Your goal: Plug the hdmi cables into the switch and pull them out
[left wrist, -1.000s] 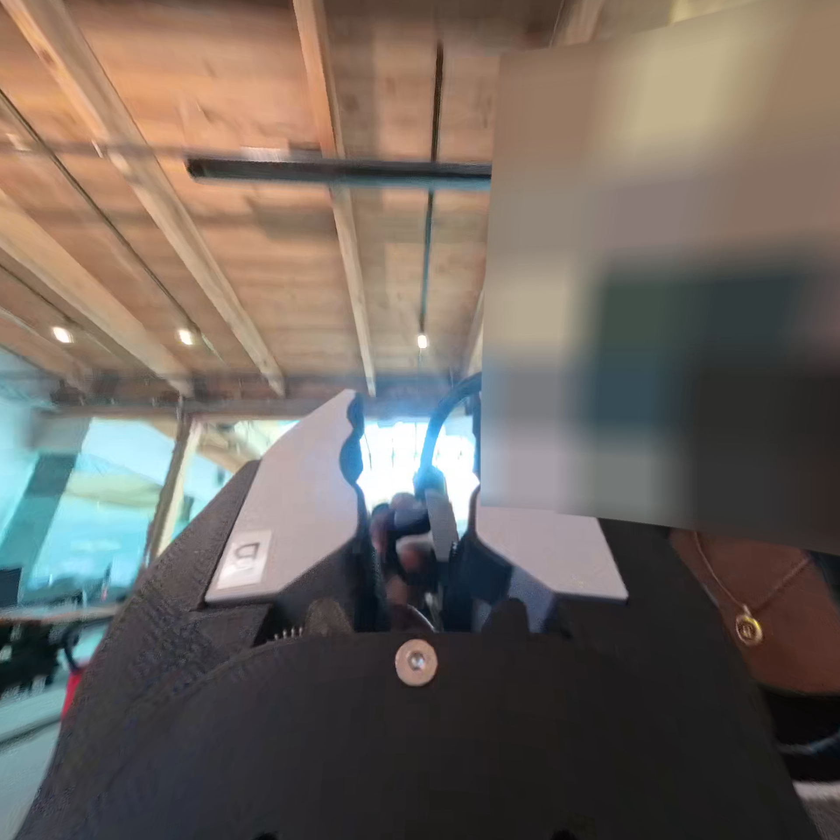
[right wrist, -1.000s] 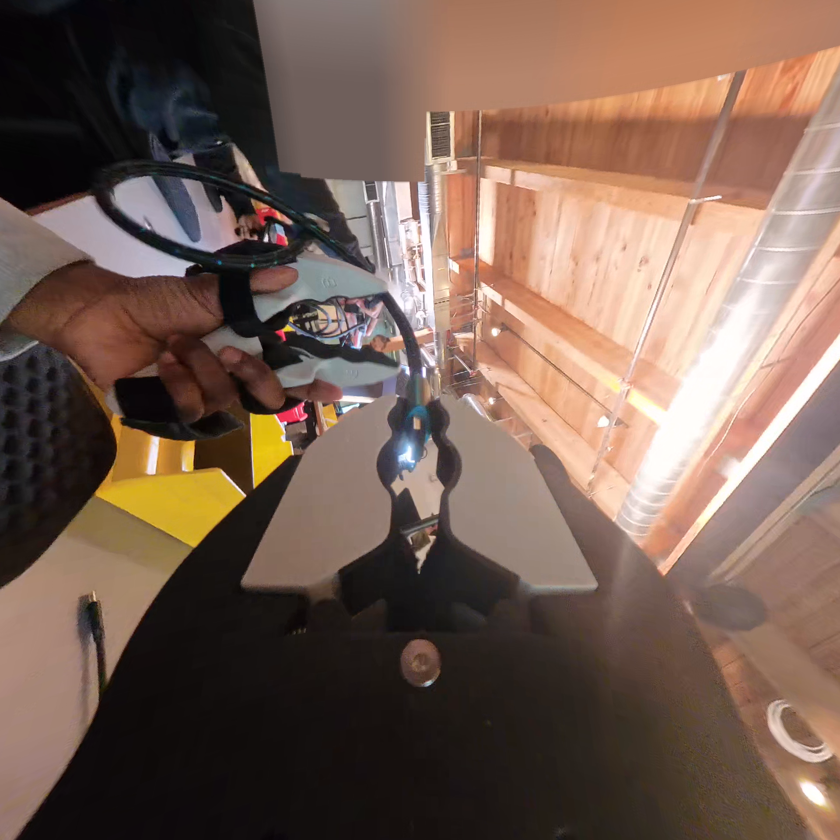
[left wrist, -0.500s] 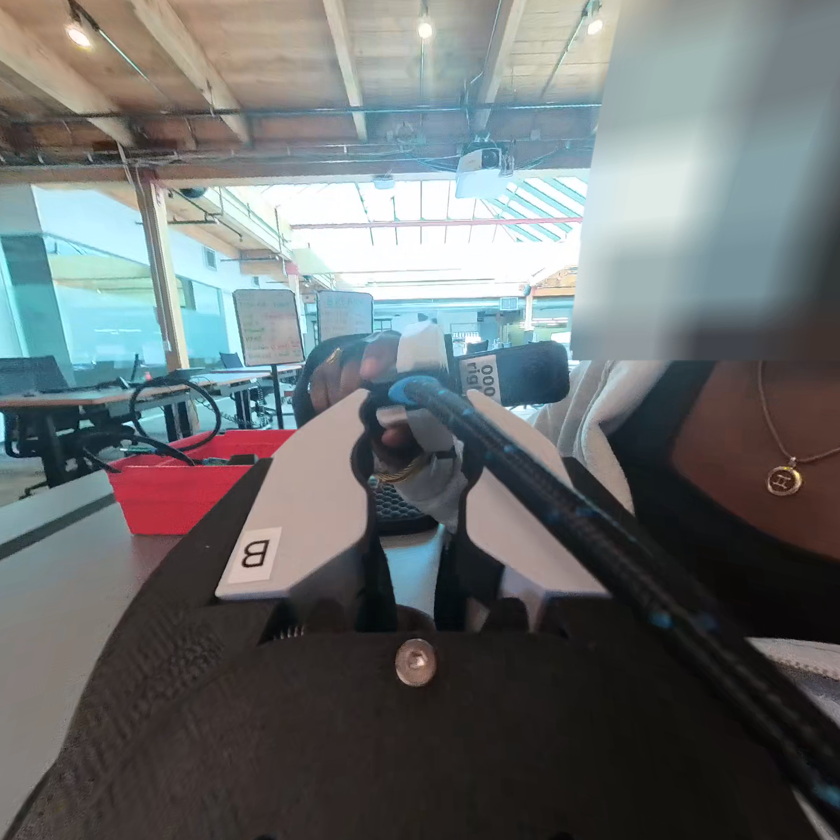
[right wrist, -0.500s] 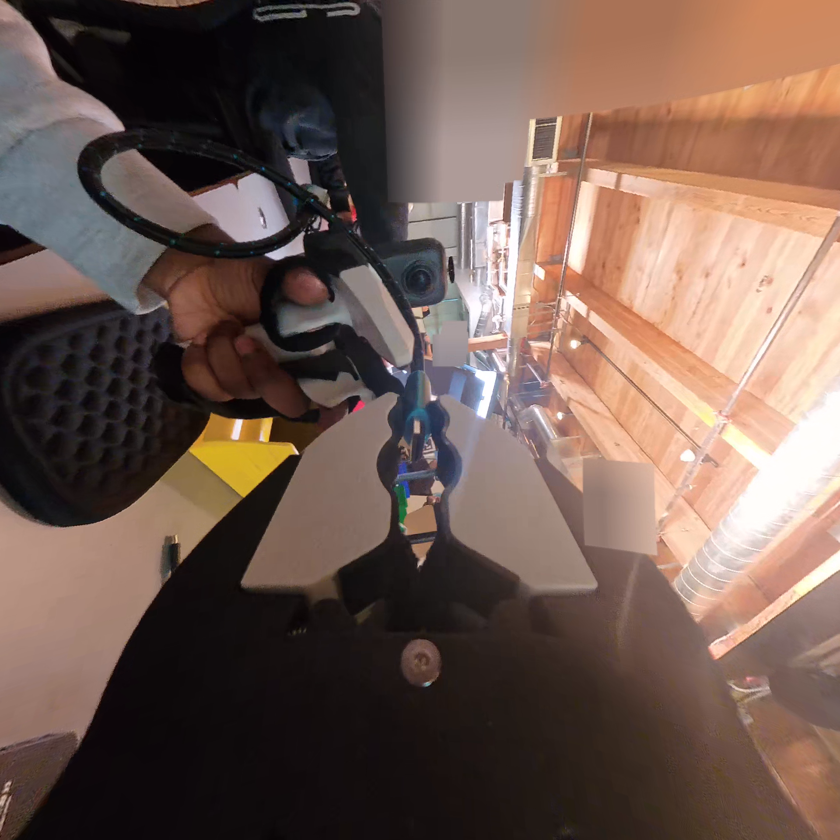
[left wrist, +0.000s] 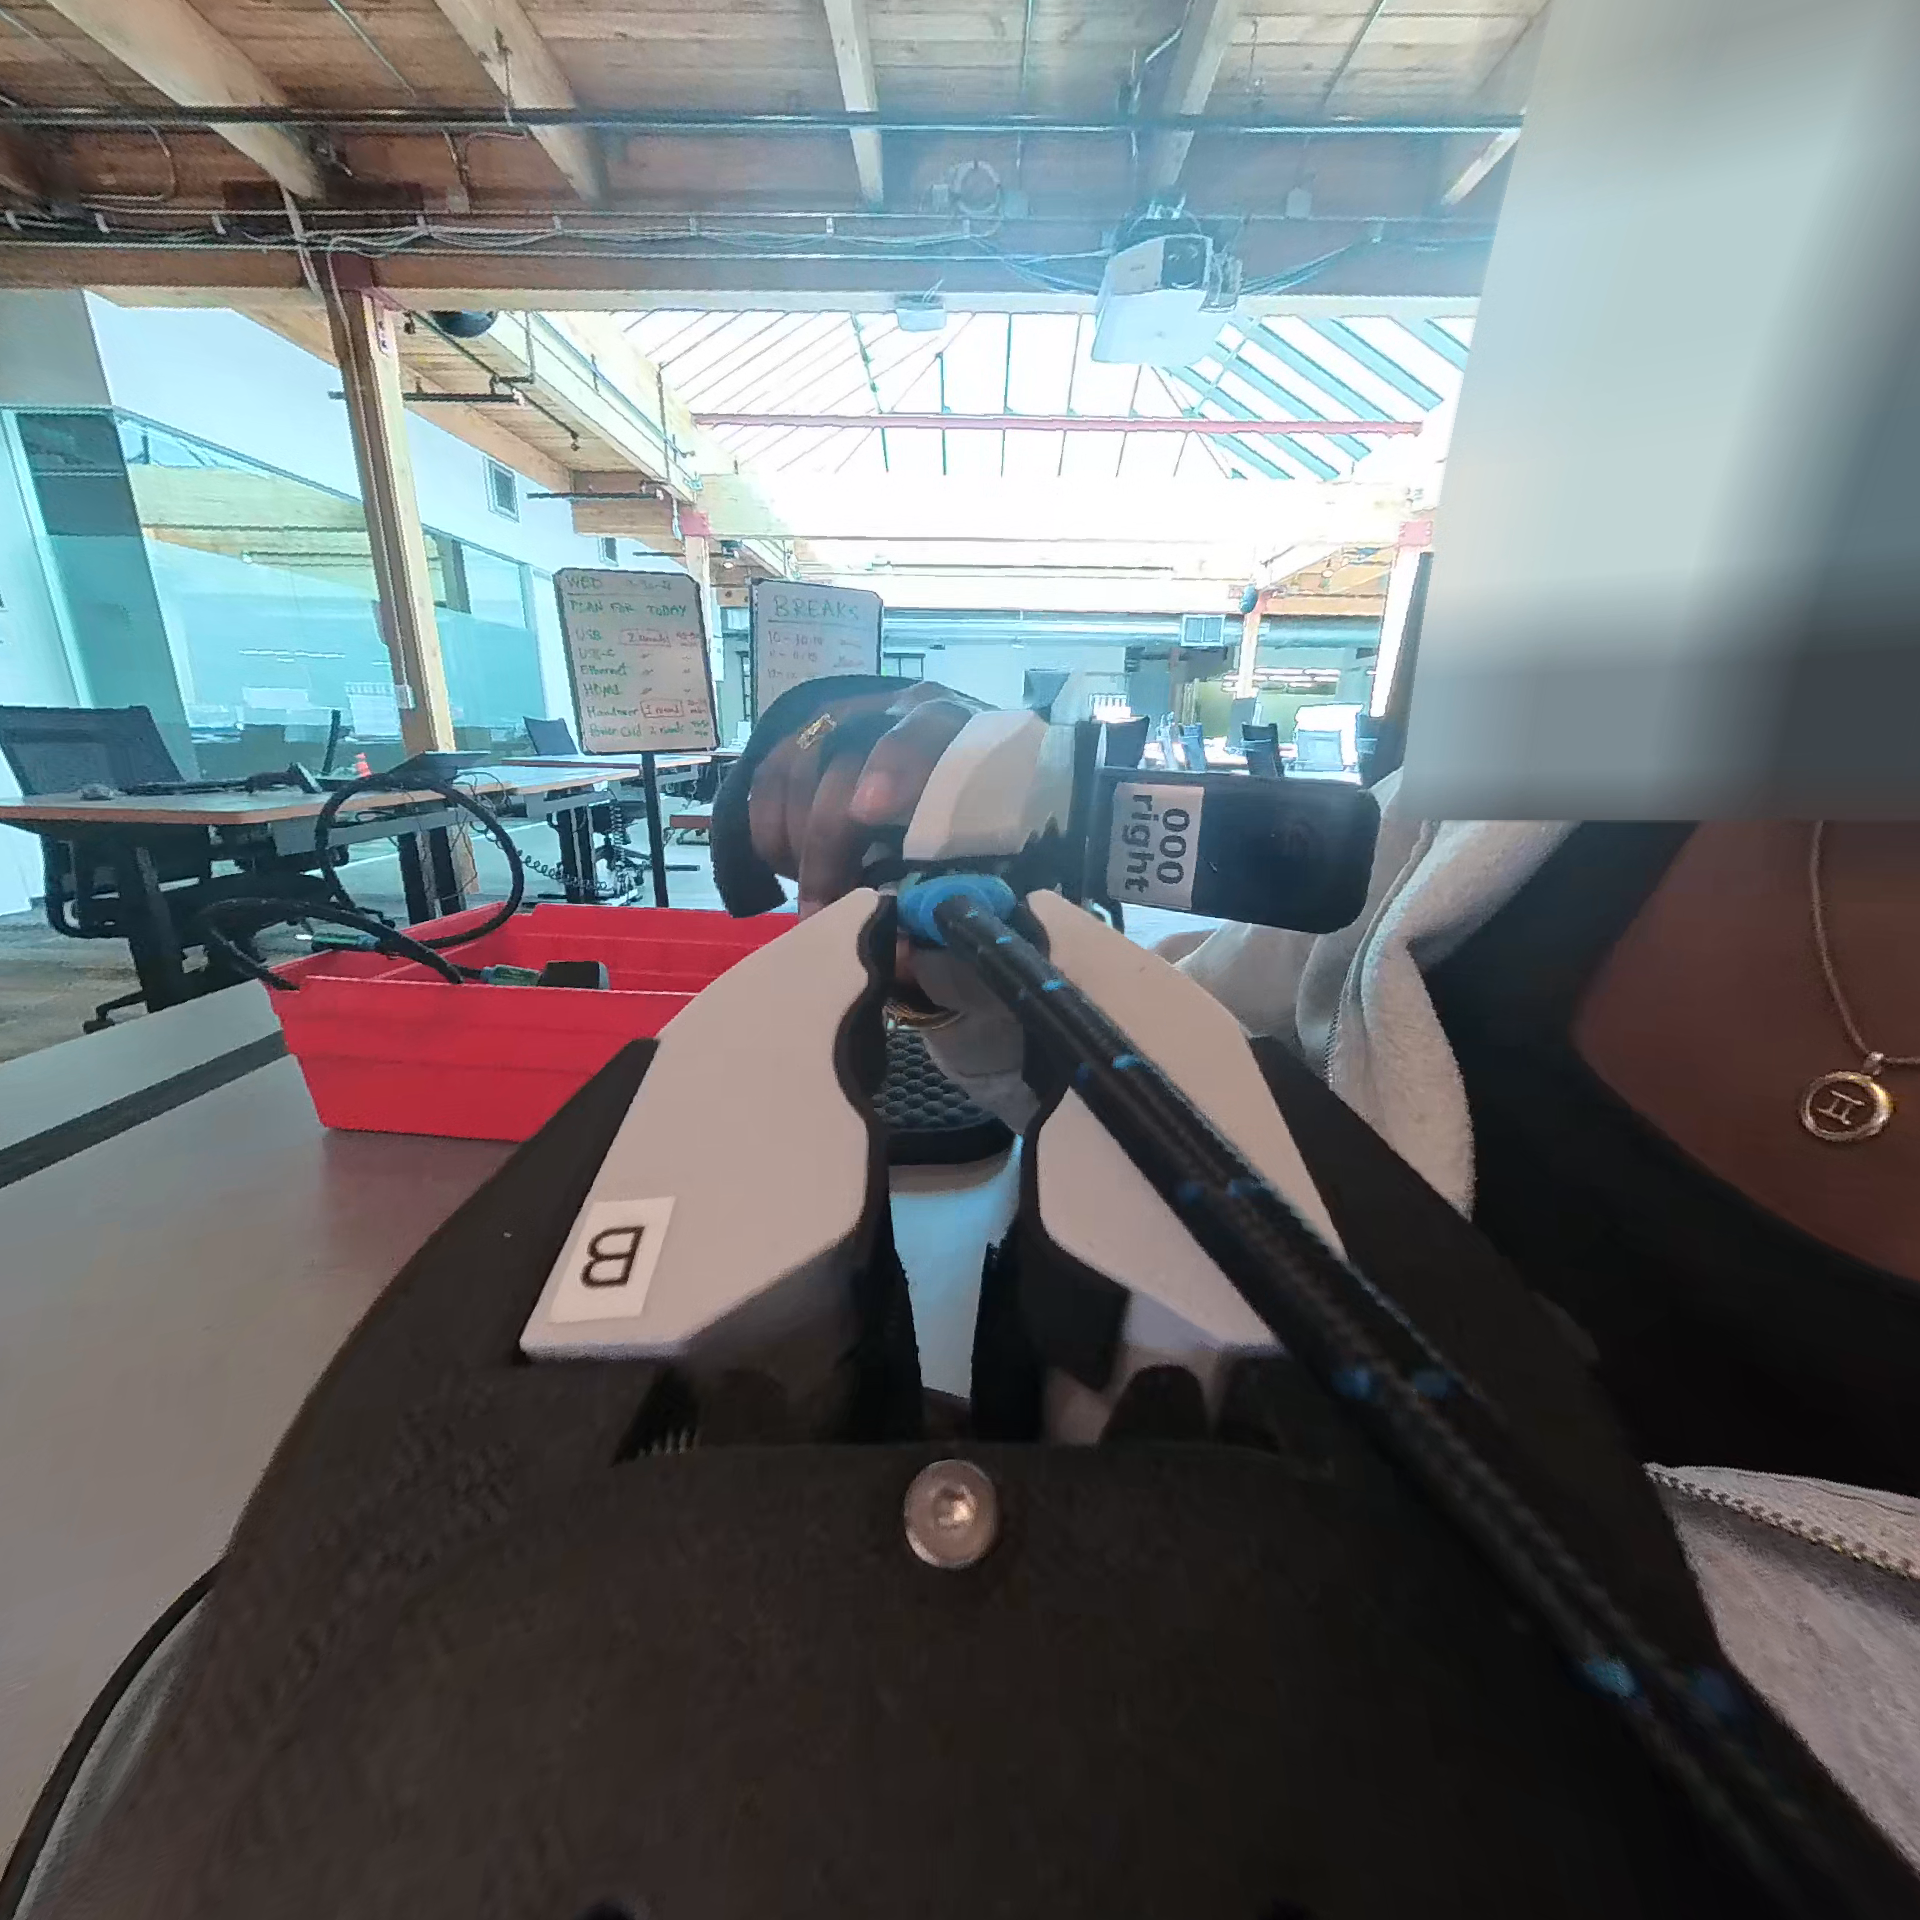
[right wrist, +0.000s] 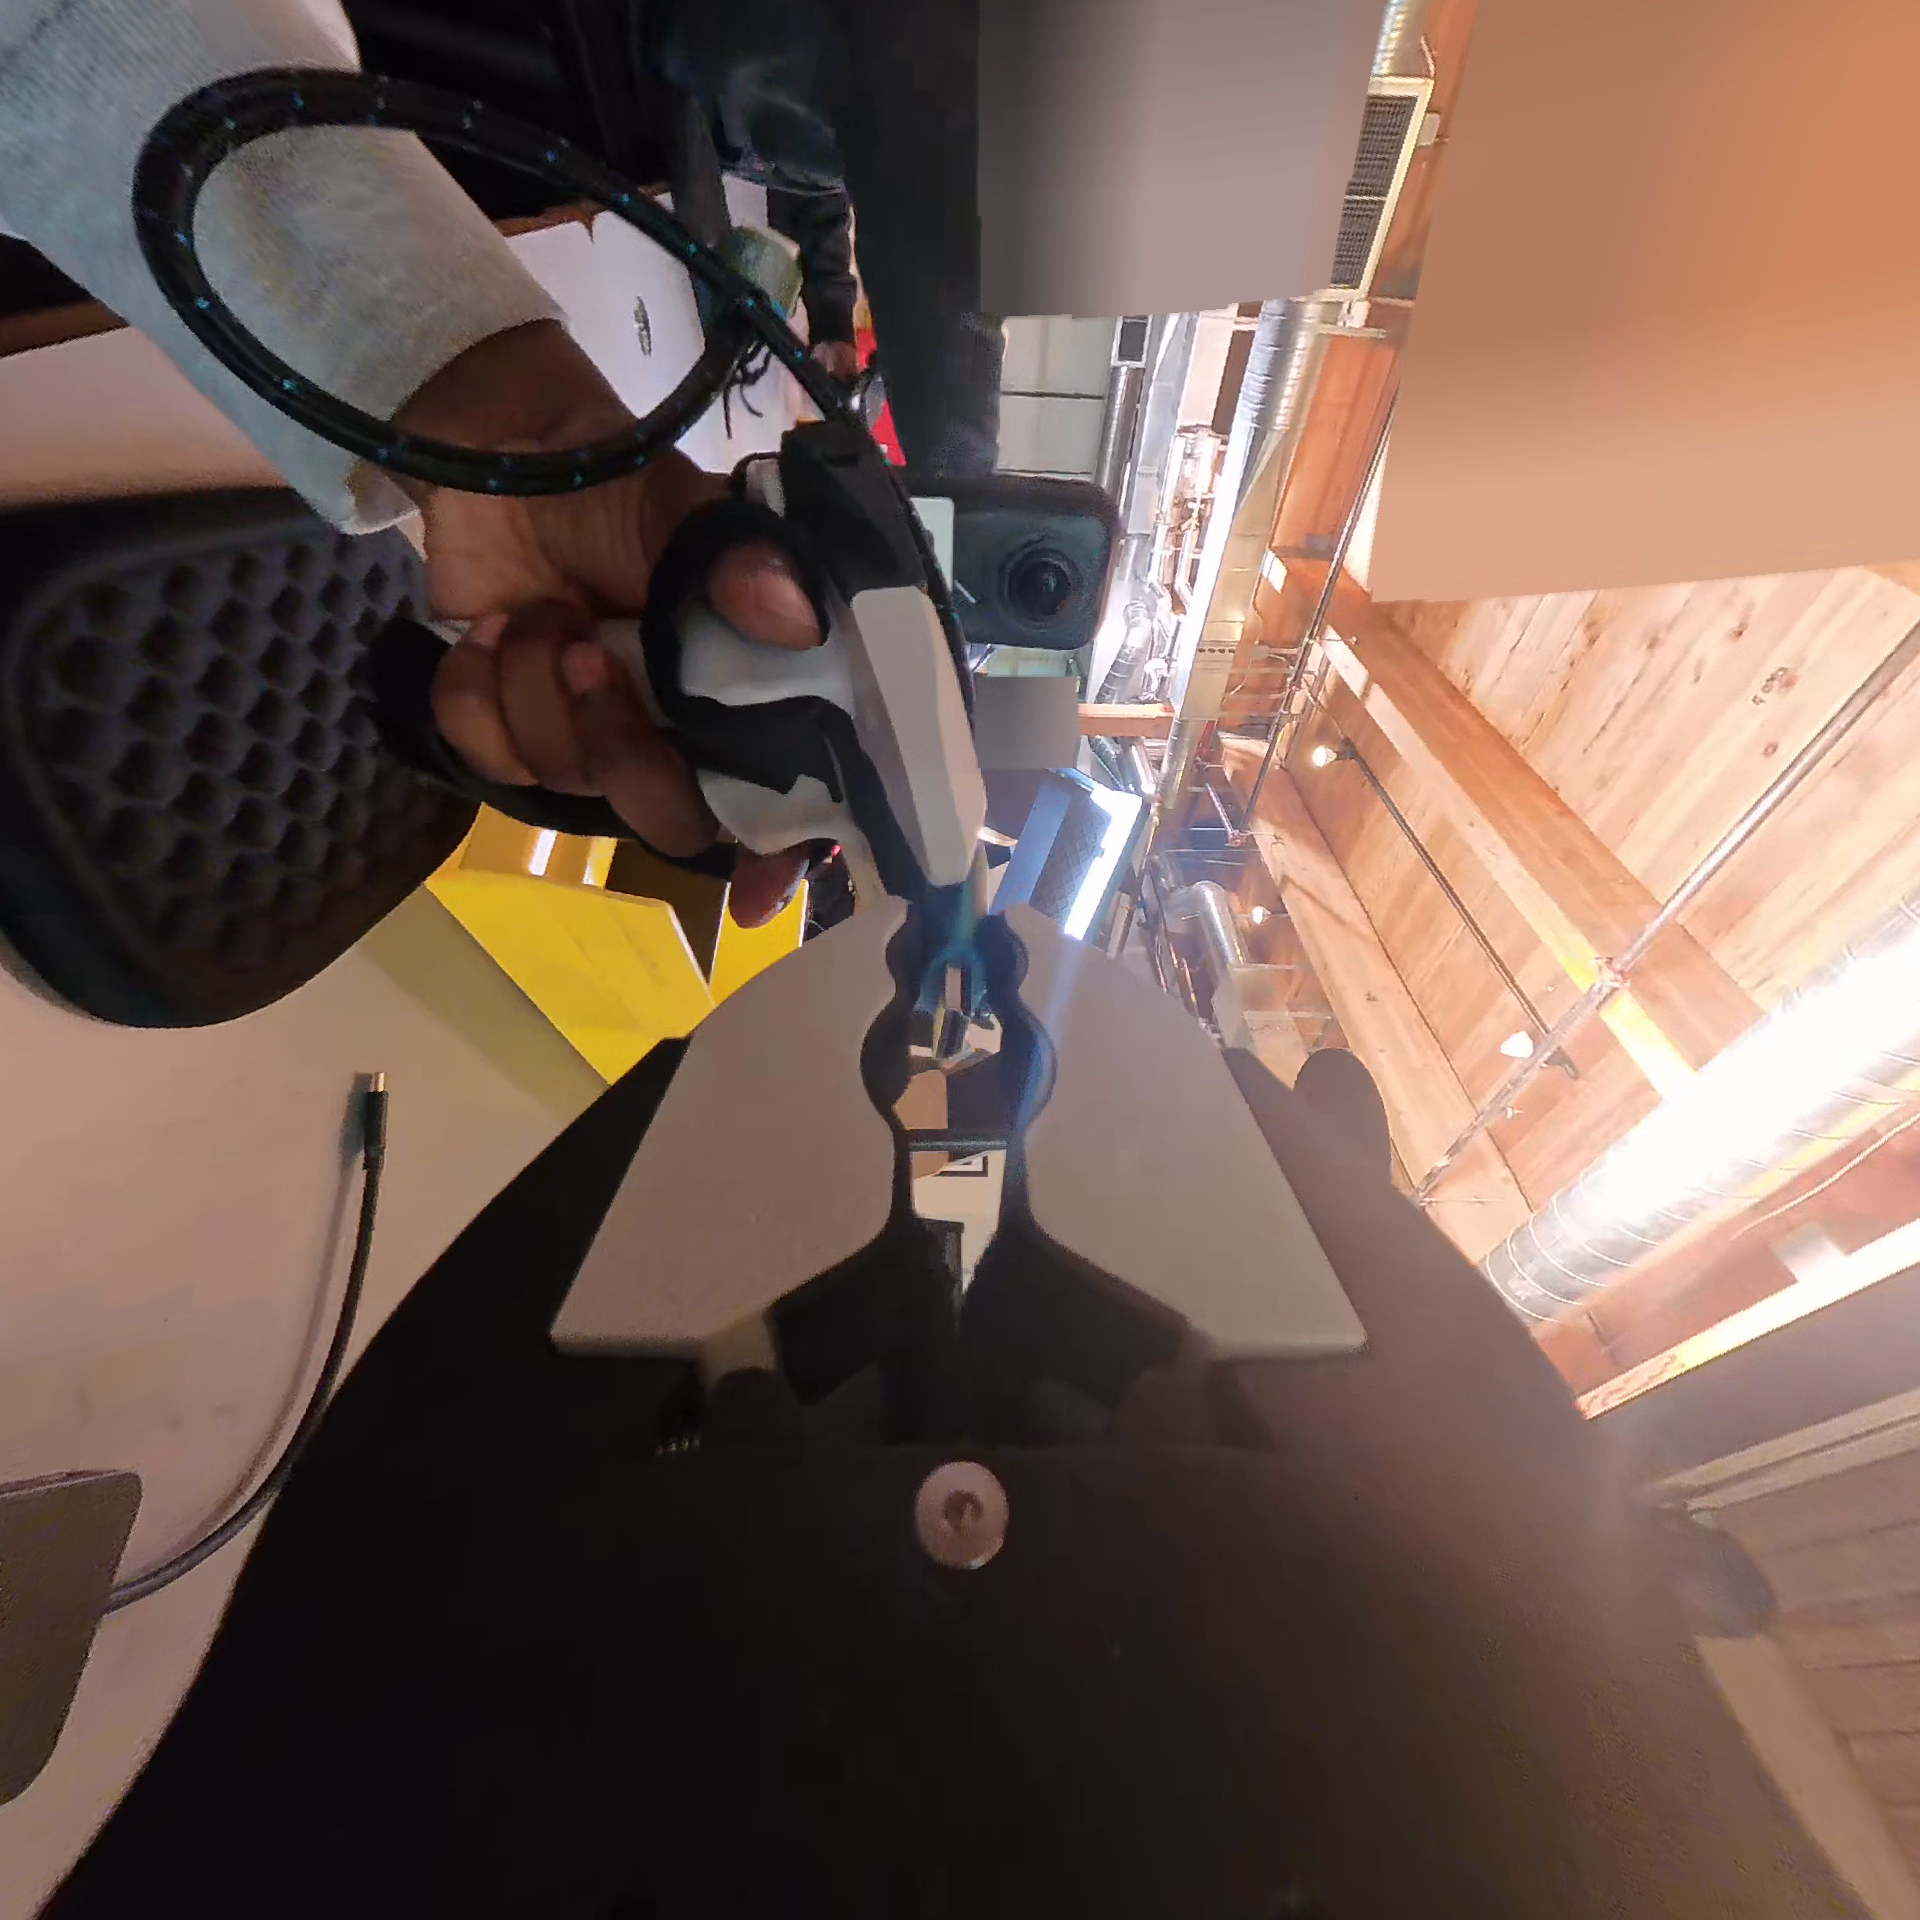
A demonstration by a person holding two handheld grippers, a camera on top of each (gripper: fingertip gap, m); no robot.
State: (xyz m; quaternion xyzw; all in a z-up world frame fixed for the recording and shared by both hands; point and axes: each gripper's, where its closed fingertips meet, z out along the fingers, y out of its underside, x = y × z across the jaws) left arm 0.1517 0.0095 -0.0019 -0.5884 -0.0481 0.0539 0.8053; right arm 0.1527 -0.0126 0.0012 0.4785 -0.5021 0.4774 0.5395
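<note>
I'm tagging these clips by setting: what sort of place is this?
Probably an open-plan office or workshop: rows of desks with black office chairs, two standing whiteboards, a white ceiling-mounted projector under exposed wooden beams, and a red plastic bin of cables.

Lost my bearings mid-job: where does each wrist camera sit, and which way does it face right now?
Left wrist view: on the left gripper, level across the table toward the red bin; right hand and torso show.
Right wrist view: on the right gripper, rolled sideways, ceiling at right; left hand and sleeve show.
Shared: the HDMI cable, clamped in both jaws.
</note>
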